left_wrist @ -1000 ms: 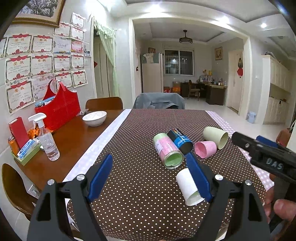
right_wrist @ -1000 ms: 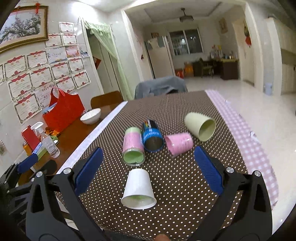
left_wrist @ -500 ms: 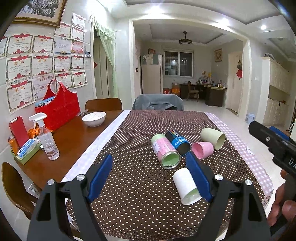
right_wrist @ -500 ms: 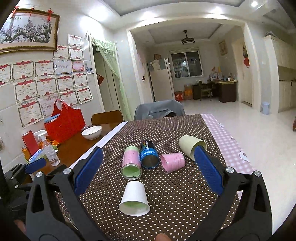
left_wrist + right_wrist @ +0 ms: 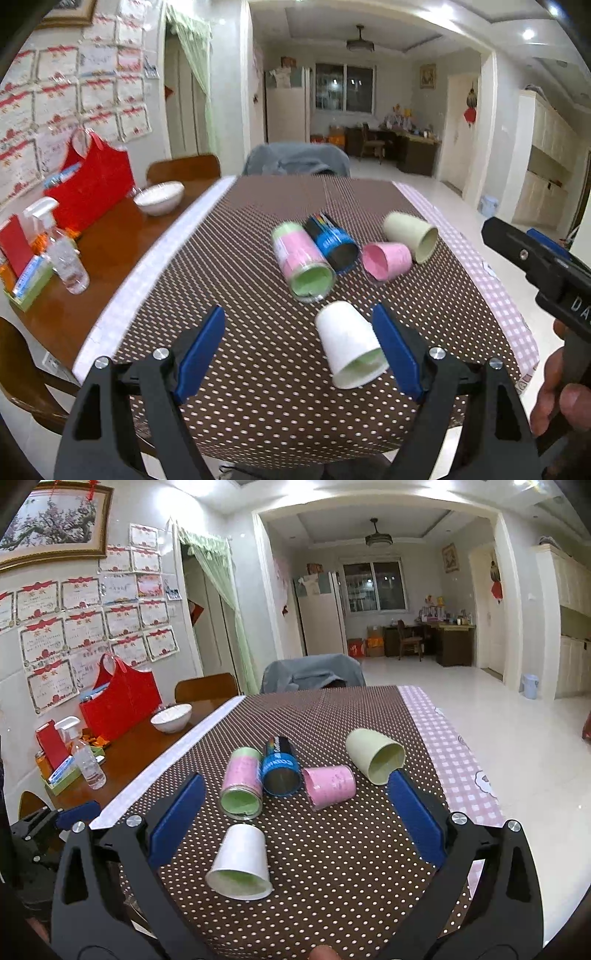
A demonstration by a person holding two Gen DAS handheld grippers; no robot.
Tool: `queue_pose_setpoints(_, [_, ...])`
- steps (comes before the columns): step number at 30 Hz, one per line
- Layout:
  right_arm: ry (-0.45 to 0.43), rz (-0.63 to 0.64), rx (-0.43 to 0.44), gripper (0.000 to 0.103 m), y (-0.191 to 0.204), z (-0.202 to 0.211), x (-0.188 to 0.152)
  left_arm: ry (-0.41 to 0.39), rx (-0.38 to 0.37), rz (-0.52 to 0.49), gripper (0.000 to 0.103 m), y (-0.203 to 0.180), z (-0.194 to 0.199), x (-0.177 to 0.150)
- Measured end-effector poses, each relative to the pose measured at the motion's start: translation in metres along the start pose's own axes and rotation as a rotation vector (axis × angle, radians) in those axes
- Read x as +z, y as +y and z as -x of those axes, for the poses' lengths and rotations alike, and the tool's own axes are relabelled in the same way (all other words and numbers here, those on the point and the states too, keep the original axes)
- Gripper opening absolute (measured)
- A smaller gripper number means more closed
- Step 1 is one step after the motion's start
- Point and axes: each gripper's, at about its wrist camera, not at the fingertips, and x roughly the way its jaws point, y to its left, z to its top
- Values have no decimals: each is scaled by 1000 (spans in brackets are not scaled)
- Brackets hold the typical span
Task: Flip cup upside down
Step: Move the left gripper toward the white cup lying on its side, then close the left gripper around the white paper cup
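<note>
Five cups lie on their sides on counter; white paper cup nearest. Left claw and right claw both gape, empty.

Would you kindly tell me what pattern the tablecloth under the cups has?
Brown with small white dots on the tablecloth, clearest in the right wrist view.

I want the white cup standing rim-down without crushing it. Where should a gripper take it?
Probably across the tapered side wall of the white cup, nearer its closed base than its flimsy rim. It lies on its side, mouth toward the cameras, so come from above.
</note>
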Motion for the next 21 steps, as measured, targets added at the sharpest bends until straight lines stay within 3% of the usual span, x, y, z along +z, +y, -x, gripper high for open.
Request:
queue_pose_setpoints(13, [118, -59, 4, 97, -44, -62, 1, 316, -64, 76, 81, -18, -97, 4])
queue_pose_setpoints(21, [165, -80, 19, 97, -56, -86, -2, 454, -109, 119, 81, -24, -137, 1])
